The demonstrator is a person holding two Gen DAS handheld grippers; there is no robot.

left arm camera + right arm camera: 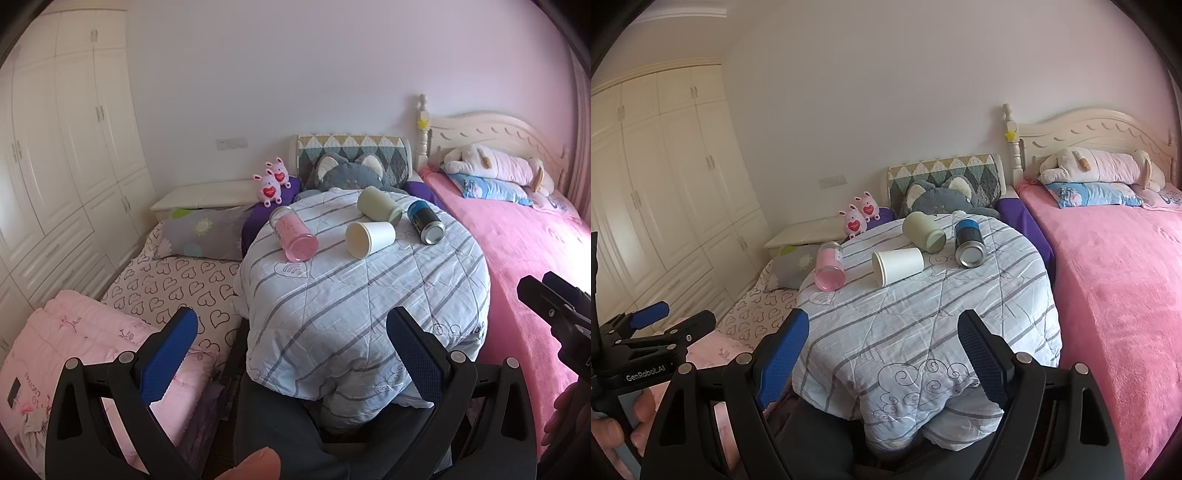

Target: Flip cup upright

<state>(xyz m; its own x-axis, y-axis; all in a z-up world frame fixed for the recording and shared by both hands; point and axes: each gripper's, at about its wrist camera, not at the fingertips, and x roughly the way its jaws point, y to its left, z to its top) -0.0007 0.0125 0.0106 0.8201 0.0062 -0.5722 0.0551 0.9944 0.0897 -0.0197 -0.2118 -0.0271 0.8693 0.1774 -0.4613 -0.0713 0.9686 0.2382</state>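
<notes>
Several cups lie on their sides on a round table under a striped quilt (369, 295) (923, 321). A white paper cup (370, 239) (897, 266) lies in the middle, mouth toward me. A pink glass cup (294, 233) (829, 270) lies to its left. A pale green cup (378, 205) (923, 232) and a blue-black metal can (425, 222) (968, 242) lie behind and to the right. My left gripper (291, 338) and right gripper (882, 338) are both open and empty, held short of the table's near edge.
A heart-print bed (173, 284) with a pink folded blanket (66, 347) lies to the left. A pink bed (524, 251) with a plush toy (1100, 166) lies to the right. A white wardrobe (55, 147) stands at far left. A grey plush (351, 173) sits behind the table.
</notes>
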